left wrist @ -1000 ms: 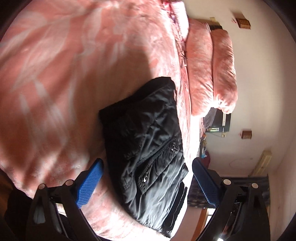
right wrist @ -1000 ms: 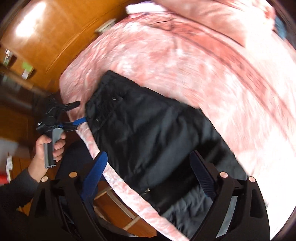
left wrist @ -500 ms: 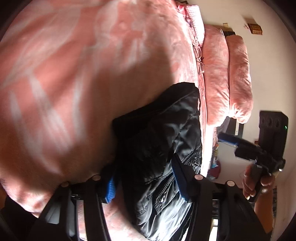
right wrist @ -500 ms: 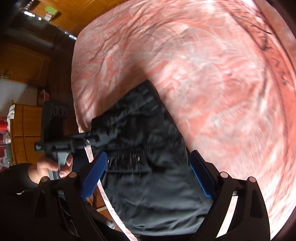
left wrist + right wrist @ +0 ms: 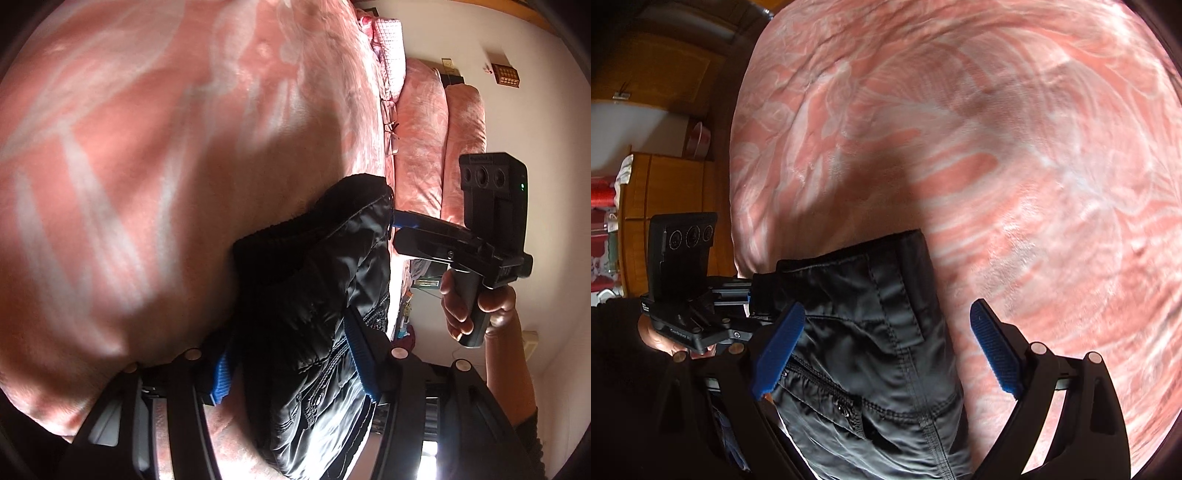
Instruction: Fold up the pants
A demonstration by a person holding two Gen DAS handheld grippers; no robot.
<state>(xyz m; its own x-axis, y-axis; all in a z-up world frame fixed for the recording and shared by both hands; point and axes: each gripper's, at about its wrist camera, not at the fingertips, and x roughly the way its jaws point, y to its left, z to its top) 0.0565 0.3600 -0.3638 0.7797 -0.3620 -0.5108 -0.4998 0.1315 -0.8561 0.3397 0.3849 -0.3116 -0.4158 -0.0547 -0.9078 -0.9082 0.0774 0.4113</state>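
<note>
- Presently, black pants (image 5: pixel 317 295) are found folded into a compact bundle at the near edge of the pink floral bedspread (image 5: pixel 147 166), with the pink pillows (image 5: pixel 439 147) lying beyond the bundle.
- The left gripper (image 5: pixel 291 363) is seen closed onto the near edge of the bundle, with fabric bunched between its blue pads (image 5: pixel 221 380).
- The right gripper (image 5: pixel 886 350) is seen wide open, straddling the other end of the pants (image 5: pixel 871 332); nothing is held.
- The step in hand is judged to be a two-ended grip of the bundle for a further fold or a lift.
- It is advised that all layers be caught by the right jaws before closing, and that both ends be raised level.
- Slippery fabric is noted; slippage of inner layers is judged possible.
</note>
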